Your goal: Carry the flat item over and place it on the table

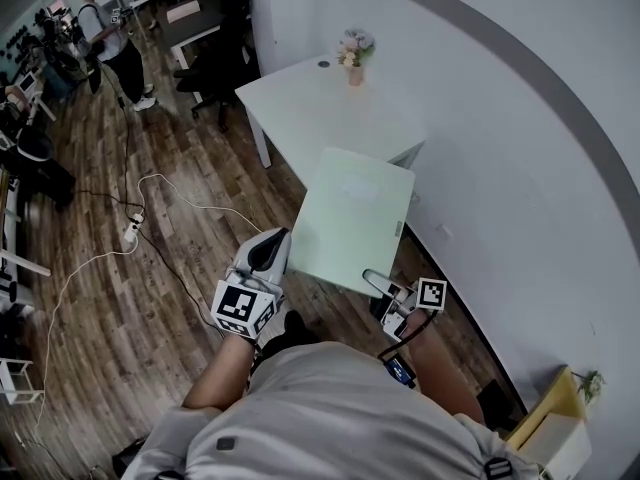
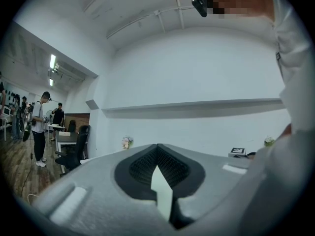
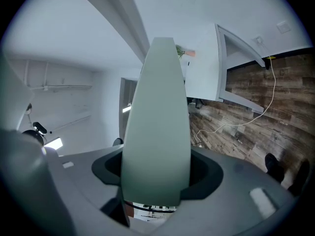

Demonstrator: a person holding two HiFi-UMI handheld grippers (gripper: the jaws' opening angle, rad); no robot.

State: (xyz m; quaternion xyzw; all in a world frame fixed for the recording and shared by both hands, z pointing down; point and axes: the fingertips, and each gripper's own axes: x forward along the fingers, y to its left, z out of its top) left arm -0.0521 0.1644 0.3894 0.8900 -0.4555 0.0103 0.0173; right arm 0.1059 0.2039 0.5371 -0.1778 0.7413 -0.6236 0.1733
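Holds a pale green board (image 1: 352, 218) in the air over the wooden floor (image 1: 150, 308), with one gripper at each end of its near edge. Clamps the near left corner with the left gripper (image 1: 272, 256), jaws drawn close together on the board, seen edge-on in the left gripper view as a thin pale sliver pinched between them. Takes the near right corner in the right gripper (image 1: 388, 290), jaws set wide and closed on the board, seen broad-side in the right gripper view, filling the whole gap between them and running straight out ahead. Not set down on the white table (image 1: 300, 108) ahead; far edge overlapping the table's near right corner in the head view, over it or short of it impossible to tell. On the table, near its far right corner against the white wall (image 1: 520, 168), a small vase of flowers (image 1: 355, 56). Across the floor to the left, a white cable (image 1: 200, 205) leading to a power strip (image 1: 130, 231). Farther off, at the top left, a black chair (image 1: 212, 63) beside the table's left edge and a person (image 1: 112, 40) standing. At the bottom right, by the wall, a yellow box (image 1: 548, 413).
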